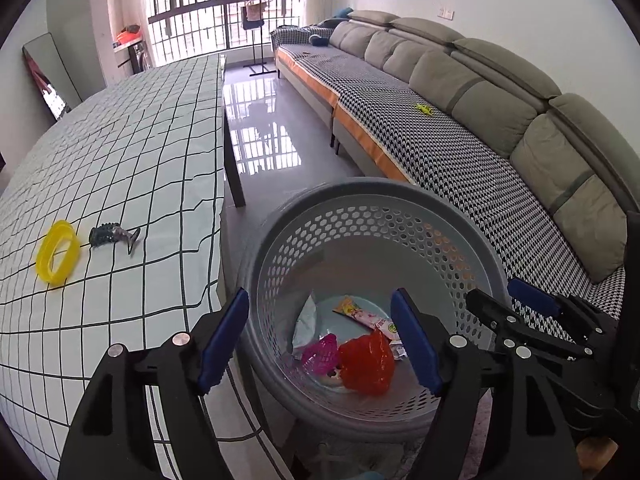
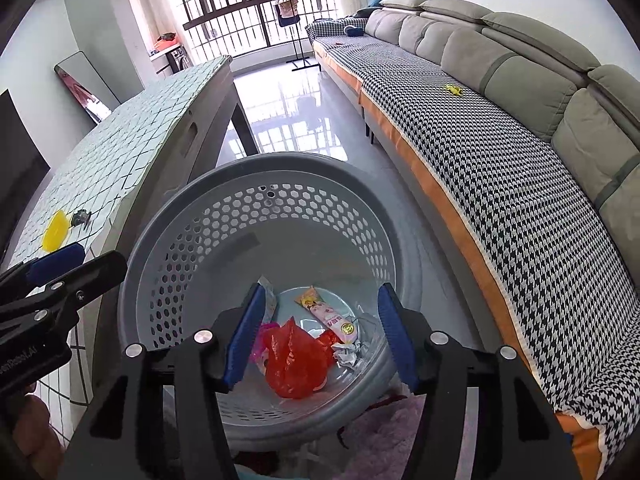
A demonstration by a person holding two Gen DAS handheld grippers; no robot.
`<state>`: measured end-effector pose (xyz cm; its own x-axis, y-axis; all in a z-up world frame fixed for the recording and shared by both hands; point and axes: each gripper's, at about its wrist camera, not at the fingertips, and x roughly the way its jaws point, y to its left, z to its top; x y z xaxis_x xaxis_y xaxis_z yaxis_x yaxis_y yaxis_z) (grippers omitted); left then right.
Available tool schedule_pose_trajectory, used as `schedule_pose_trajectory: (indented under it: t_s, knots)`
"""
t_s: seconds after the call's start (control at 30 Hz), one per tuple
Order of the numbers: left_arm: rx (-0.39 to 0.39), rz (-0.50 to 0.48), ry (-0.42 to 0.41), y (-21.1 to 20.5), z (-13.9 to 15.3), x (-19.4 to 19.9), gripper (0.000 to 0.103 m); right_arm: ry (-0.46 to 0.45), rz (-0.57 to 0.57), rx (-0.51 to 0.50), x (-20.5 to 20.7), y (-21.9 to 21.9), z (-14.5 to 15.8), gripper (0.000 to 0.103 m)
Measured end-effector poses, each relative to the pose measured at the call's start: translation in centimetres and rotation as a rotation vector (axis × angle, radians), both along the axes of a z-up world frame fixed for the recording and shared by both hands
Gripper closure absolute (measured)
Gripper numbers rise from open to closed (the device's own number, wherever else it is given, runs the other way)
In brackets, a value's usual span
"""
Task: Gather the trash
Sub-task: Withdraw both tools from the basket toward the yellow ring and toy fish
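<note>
A grey perforated basket [image 1: 372, 188] [image 2: 256, 168] stands on the floor between table and sofa. In it lie a red plastic bag [image 1: 366, 364] [image 2: 296, 360], a pink wrapper [image 1: 320, 350], a pink-and-yellow snack packet [image 1: 370, 318] [image 2: 330, 314] and crumpled paper [image 2: 348, 354]. My left gripper [image 1: 324, 344] is open and empty above the basket's mouth. My right gripper [image 2: 322, 340] is open and empty above it too; it also shows at the right of the left wrist view [image 1: 512, 300]. On the table lie a yellow ring [image 1: 58, 252] [image 2: 56, 230] and a dark toy fish [image 1: 114, 236] [image 2: 80, 218].
The table [image 1: 120, 140] has a checked cloth and its edge is just left of the basket. A long grey sofa [image 1: 460, 120] with a houndstooth cover runs along the right; a small yellow thing [image 1: 424, 109] [image 2: 454, 89] lies on it. A tiled floor [image 1: 264, 120] leads to the window.
</note>
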<state>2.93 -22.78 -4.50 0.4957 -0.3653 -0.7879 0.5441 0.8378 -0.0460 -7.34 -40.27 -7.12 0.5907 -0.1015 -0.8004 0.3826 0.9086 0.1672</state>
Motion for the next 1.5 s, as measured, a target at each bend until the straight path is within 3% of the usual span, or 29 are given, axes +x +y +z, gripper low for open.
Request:
schedule_pose_trajectory:
  t_s: [0.8,1.5]
  knots:
    - [-0.05,0.04,-0.06,3.1,2.8,-1.3,0.019,-0.058,0.021,-0.022,-1.2,2.2,2.3,0.044]
    - [-0.067,0.199,-0.117,12.3,5.0,1.2,0.018,-0.108,0.174,-0.058,4.0,9.6,5.3,0.044]
